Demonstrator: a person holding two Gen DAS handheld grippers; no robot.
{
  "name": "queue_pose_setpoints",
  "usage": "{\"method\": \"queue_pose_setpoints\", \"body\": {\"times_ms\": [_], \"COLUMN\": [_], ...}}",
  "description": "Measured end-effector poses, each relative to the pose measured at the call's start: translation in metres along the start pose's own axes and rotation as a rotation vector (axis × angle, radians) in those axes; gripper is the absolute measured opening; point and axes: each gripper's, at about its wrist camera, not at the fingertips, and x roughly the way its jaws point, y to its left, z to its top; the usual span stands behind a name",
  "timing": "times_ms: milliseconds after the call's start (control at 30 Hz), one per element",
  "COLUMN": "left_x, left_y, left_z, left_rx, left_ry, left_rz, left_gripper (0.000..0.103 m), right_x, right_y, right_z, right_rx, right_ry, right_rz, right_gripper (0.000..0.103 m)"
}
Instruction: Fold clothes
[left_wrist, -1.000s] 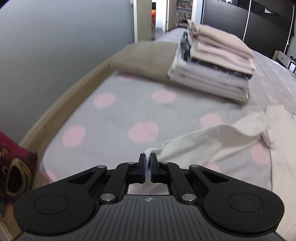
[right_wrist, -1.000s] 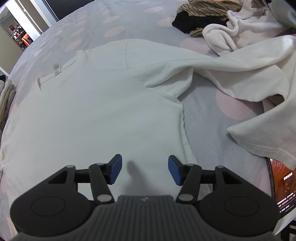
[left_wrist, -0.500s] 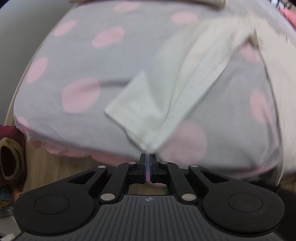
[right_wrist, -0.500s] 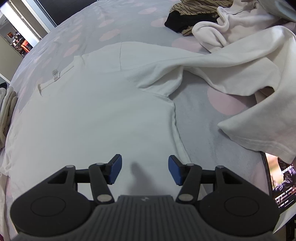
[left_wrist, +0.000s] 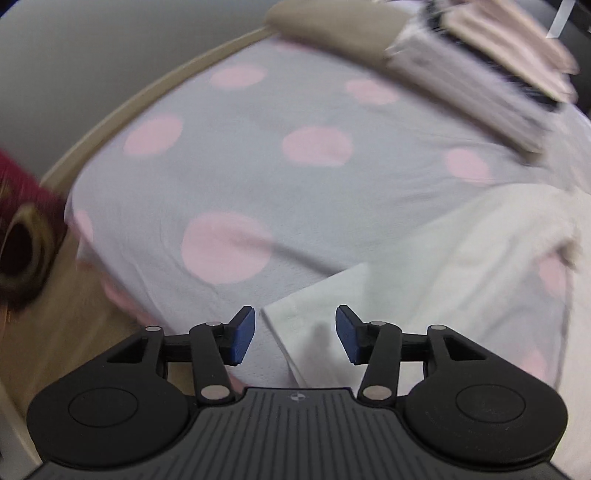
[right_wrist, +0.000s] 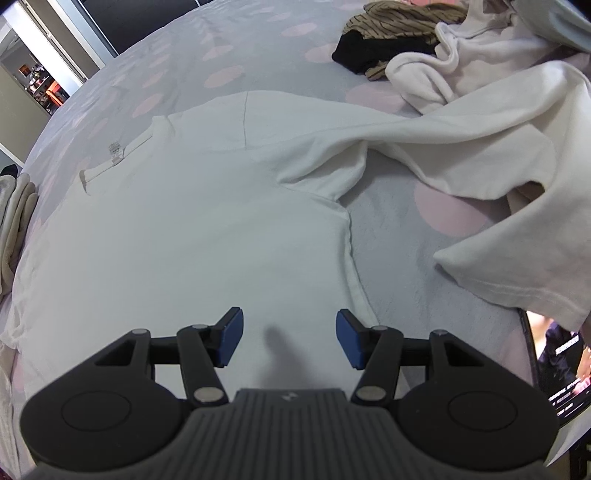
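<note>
A white long-sleeve top (right_wrist: 177, 236) is lying spread front-down on a grey bed w/ pink dots (left_wrist: 314, 147), collar tag facing up, as a folding session is getting under way. The left tool (left_wrist: 295, 334), clamped on the sleeve cuff (left_wrist: 317, 295) a sec ago and carrying it above the bedding, is now letting go: its jaws are opening, blue pads standing apart either side of the cuff's corner, nothing pinched, the cuff lying flat near the bed's edge. That is suggesting the left sleeve is being laid out straight, i.e. the spreading step on this side is probably wrapping up. The right tool (right_wrist: 288, 338) is hovering wide open over the shirt's lower body, gripping nothing, same as a sec ago. The right sleeve (right_wrist: 424, 140) is trailing off across the bed, partly tangled beside another white garment (right_wrist: 517, 184) from the unfolded heap (right_wrist: 406, 33), so it is likely needing straightening next before any fold. A stack of folded clothes (left_wrist: 498, 66) is waiting at the far end of the bed, next to a beige pillow (left_wrist: 332, 29); a red plush toy (left_wrist: 22, 229) is sitting off the bed's edge.
</note>
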Motion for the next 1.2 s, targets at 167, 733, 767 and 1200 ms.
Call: {"method": "queue_pose_setpoints", "body": {"times_ms": [167, 733, 767, 1200], "left_x": [0.001, -0.012, -0.002, -0.01], "left_y": [0.002, -0.025, -0.029, -0.07], "left_z": [0.005, 0.129, 0.133, 0.116], "left_rx": [-0.081, -0.069, -0.056, -0.031], "left_ry": [-0.043, -0.262, -0.247, -0.252], "left_rz": [-0.039, 0.275, 0.297, 0.297], "left_gripper": [0.003, 0.003, 0.003, 0.021], "right_x": [0.003, 0.022, 0.022, 0.013], "right_y": [-0.001, 0.0, 0.001, 0.005], "right_z": [-0.001, 0.0, 0.001, 0.006], "right_rx": [-0.007, -0.058, -0.059, -0.097], "right_ry": [0.004, 0.038, 0.039, 0.011], "right_rz": [-0.013, -0.047, -0.047, -0.022], "right_gripper": [0.059, 0.059, 0.06, 0.068]}}
